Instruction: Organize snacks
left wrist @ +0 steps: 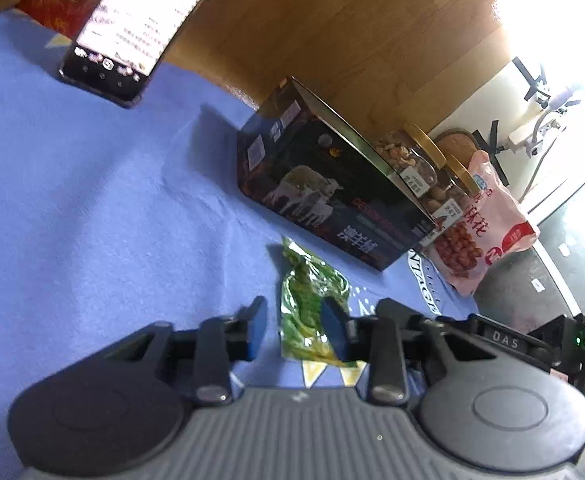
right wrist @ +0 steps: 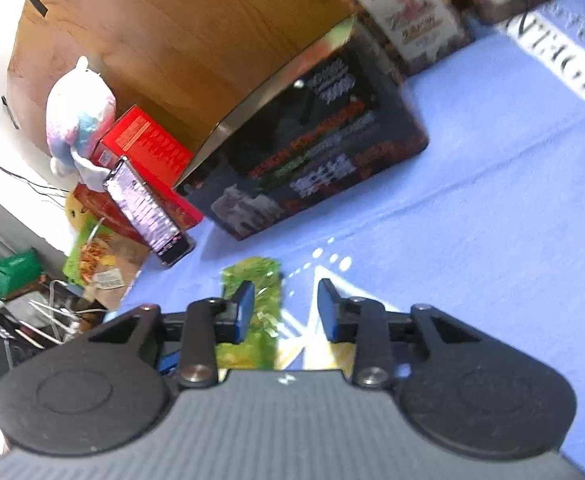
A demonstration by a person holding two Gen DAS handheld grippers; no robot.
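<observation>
Left gripper (left wrist: 297,330) wide open, holding nothing; green snack packet (left wrist: 312,304) flat on blue cloth (left wrist: 92,208), partly between its fingers. Right gripper (right wrist: 285,308) also agape, empty, above same packet (right wrist: 258,280). Contact unclear. Dark box (left wrist: 332,184) just beyond

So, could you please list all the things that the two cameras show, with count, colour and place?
green snack packet: 1, green and yellow, flat on the cloth, in front of both grippers
dark box: 1, black with sheep picture, on the cloth behind the packet
nut jars: 2, clear with gold lids, behind the box
pink snack bag: 1, pink, beside the jars
phone: 1, screen lit, leaning on the red boxes
plush toy: 1, pink and blue, behind the red boxes
blue cloth: 1, covers the table
left gripper: jaws open
right gripper: jaws open
</observation>
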